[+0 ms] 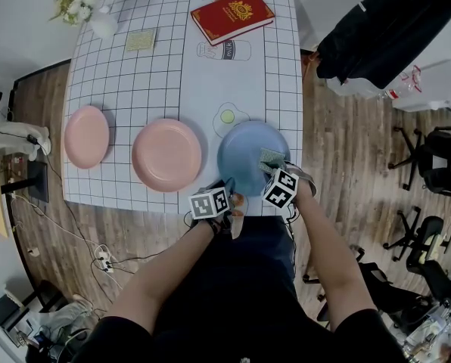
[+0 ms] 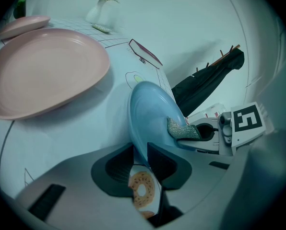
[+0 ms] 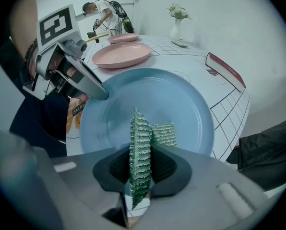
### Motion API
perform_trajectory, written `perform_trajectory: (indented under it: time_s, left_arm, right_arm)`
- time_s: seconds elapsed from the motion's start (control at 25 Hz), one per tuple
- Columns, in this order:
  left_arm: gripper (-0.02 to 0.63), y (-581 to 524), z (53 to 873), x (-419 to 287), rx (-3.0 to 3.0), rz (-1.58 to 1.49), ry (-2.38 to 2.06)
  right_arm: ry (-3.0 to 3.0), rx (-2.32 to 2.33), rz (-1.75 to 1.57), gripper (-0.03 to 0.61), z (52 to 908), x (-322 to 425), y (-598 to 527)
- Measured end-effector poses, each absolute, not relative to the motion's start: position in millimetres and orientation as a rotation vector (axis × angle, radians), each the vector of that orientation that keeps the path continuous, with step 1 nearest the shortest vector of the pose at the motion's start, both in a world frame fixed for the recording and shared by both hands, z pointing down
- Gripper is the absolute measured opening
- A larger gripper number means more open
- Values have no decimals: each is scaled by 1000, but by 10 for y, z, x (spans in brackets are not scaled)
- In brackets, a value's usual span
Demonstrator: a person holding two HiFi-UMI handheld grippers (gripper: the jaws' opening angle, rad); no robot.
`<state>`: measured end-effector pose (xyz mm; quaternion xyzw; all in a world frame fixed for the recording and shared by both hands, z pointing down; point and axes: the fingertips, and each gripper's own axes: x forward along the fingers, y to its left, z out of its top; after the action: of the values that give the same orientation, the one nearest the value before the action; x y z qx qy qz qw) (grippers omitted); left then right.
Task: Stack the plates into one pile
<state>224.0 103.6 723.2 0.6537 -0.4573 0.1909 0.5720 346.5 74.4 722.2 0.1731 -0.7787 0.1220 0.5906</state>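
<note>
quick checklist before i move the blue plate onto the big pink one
1. left gripper shut on the blue plate rim: ok
2. right gripper free to help: not ok, it is shut on a green scouring cloth lying on the blue plate
3. large pink plate bare on top: ok
4. small pink plate out of the way, at the table left end: ok
5. blue plate fully off the table: cannot tell

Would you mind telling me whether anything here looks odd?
Yes: the right gripper holds a green scouring cloth against the blue plate, whose near rim the left gripper clamps. Odd for stacking.
</note>
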Motion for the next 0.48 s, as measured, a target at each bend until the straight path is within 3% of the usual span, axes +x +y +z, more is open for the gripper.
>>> perform_trajectory:
  time_s: [0.48]
  left_arm:
    - [86,1040,7232,2245,1540,442,-1059]
  right_arm:
    - [-1853,372,274,78,7225,3220,717]
